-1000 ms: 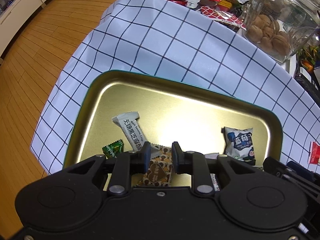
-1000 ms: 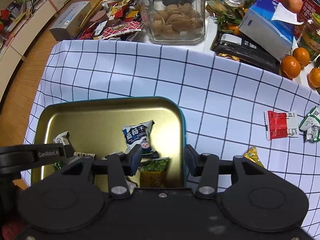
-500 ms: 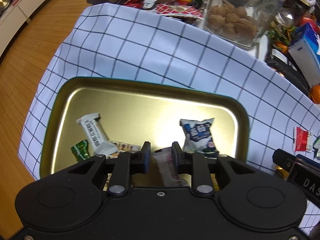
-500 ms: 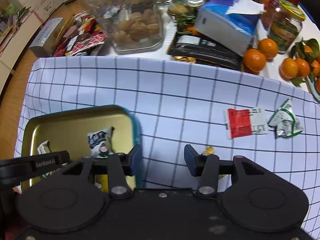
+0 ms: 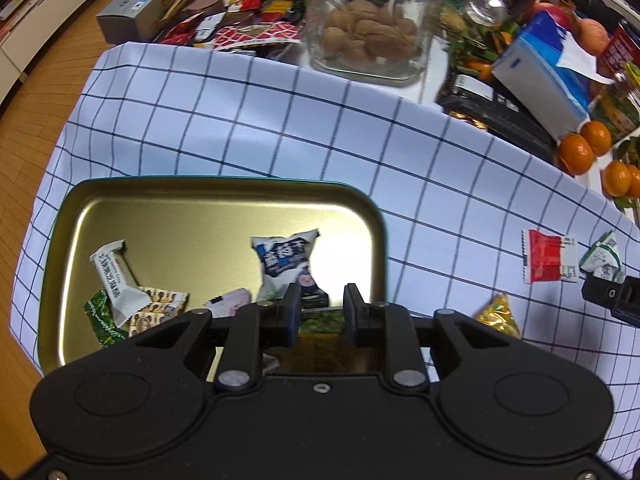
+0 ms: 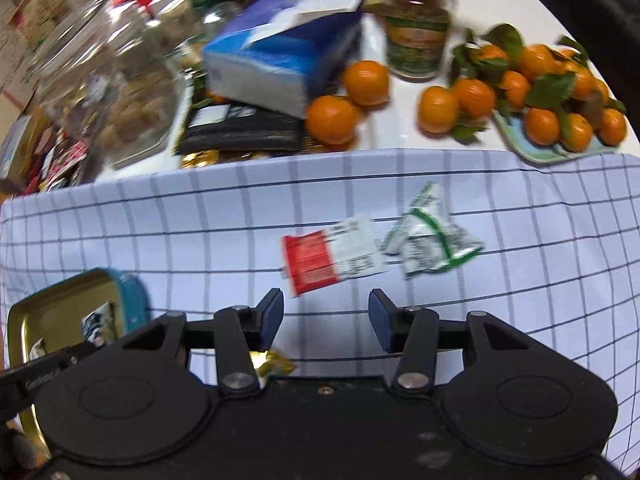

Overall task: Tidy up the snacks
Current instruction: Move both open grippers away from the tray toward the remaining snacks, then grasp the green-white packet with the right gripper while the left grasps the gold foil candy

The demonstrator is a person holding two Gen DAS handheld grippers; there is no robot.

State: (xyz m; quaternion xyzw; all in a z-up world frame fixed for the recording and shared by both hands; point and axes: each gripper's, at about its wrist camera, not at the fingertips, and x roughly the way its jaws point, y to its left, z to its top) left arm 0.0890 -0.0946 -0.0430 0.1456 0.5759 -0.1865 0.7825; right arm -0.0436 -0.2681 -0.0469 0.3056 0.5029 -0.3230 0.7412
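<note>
A gold tray (image 5: 200, 208) with a teal rim sits on the checked cloth and holds several snack packets, among them a blue-and-white one (image 5: 284, 264) and a white bar (image 5: 112, 280). My left gripper (image 5: 320, 310) hovers over the tray's near right part, jaws slightly apart and empty. My right gripper (image 6: 324, 316) is open and empty above the cloth, just short of a red-and-white packet (image 6: 328, 256) and a green-and-white packet (image 6: 432, 240). A gold candy (image 6: 272, 364) lies under its left finger; it also shows in the left wrist view (image 5: 498, 316). The tray's corner (image 6: 128, 292) is at its left.
Behind the cloth stand a glass jar of walnuts (image 5: 372, 28), a blue tissue box (image 6: 288, 60), a green-labelled jar (image 6: 418, 24), loose tangerines (image 6: 480, 96), a plate of tangerines (image 6: 560, 120) and a pile of packets (image 5: 240, 12). The cloth's left edge drops to wooden floor (image 5: 24, 120).
Both grippers swung to the right. The right gripper left the tray and now faces the red-and-white and green-and-white packets. The left gripper moved over the tray's right part, still empty.
</note>
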